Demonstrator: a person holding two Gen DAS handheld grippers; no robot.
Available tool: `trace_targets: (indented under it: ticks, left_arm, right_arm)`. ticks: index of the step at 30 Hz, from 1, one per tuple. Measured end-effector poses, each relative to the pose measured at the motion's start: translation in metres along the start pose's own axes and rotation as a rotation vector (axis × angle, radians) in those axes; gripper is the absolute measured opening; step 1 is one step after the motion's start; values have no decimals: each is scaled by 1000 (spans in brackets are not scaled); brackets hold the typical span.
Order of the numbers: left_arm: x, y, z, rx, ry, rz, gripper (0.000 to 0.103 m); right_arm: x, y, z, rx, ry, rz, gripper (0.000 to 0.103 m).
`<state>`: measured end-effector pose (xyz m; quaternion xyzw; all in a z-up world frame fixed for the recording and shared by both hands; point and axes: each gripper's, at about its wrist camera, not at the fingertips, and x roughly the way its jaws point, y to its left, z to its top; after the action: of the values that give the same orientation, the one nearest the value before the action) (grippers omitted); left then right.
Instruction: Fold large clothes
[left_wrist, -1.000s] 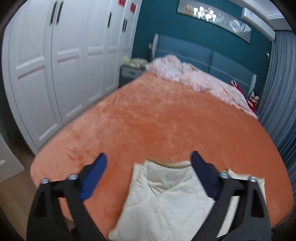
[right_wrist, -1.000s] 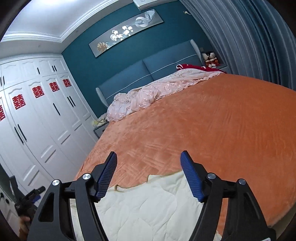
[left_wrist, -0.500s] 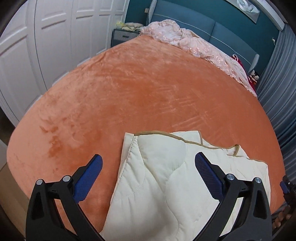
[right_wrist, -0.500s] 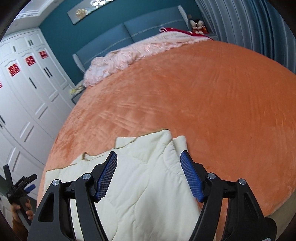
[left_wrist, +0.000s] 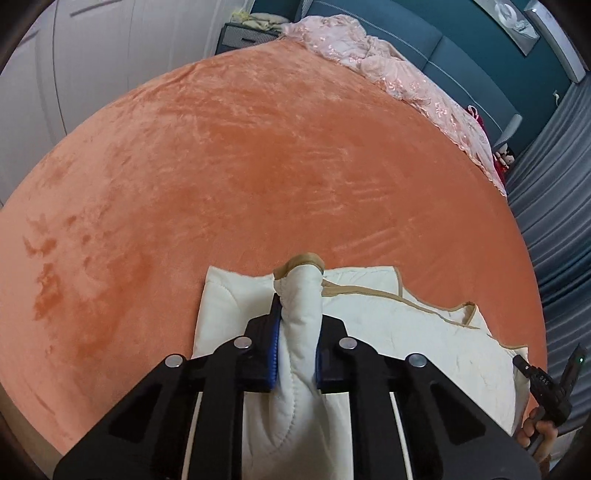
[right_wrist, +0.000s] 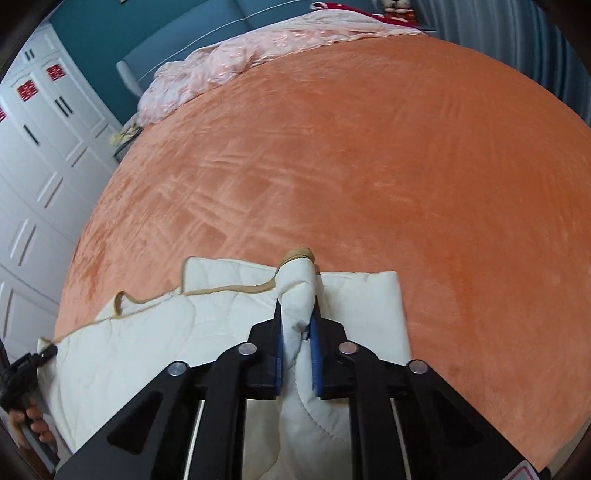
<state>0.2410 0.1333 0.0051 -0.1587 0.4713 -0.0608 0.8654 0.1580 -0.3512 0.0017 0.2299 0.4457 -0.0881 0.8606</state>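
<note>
Gripping a cream quilted garment (left_wrist: 406, 332) at two points, both hand-held tools have just closed their jaws, each with a bunched ridge of the padded fabric pinched between its blue pads. Seen from the left wrist, the left tool (left_wrist: 295, 314) clamps a raised fold near the garment's left end, the tan-bound hem poking out just past the fingertips. Seen from the right wrist, the right tool (right_wrist: 297, 317) clamps a matching fold near the garment's right end, again with a loop of tan binding showing beyond the pads.

Between the two grips the garment (right_wrist: 147, 339) lies spread across the near edge of a bed covered in an orange plush blanket (left_wrist: 258, 166), its tan-trimmed upper edge running in an uneven line from one tool to the other. Each camera catches the other tool at the margin of its picture: the right tool's black body and a few fingers of the person's hand (left_wrist: 541, 430) at the lower right of the left view, the left tool's black body and the hand (right_wrist: 31, 419) at the lower left of the right view.

At the far end of the bed a crumpled pink bedspread (right_wrist: 258, 44) lies against a blue padded headboard (left_wrist: 461, 59). White wardrobe doors (right_wrist: 40, 147) bearing red paper emblems stand along one side, grey curtains (left_wrist: 554, 221) along the other.
</note>
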Motion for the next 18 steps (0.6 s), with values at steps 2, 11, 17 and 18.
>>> trace_targets:
  ticks: [2,11,17,18]
  left_arm:
    - [-13,-11,7,37,-53,-3,10]
    - [13,-33,42,38,-69,34,10]
    - [65,-26,20,57,10,124,11]
    - [71,-23,17,57,17,129,12]
  right_arm:
    - [-16,5,8,-9,-85,29,8]
    - [-17,8,34,-14,-167,-17,8]
    - [24,-3,19,-12,-73,-92,8]
    - [30,-7,17,-5,-59,-93,8]
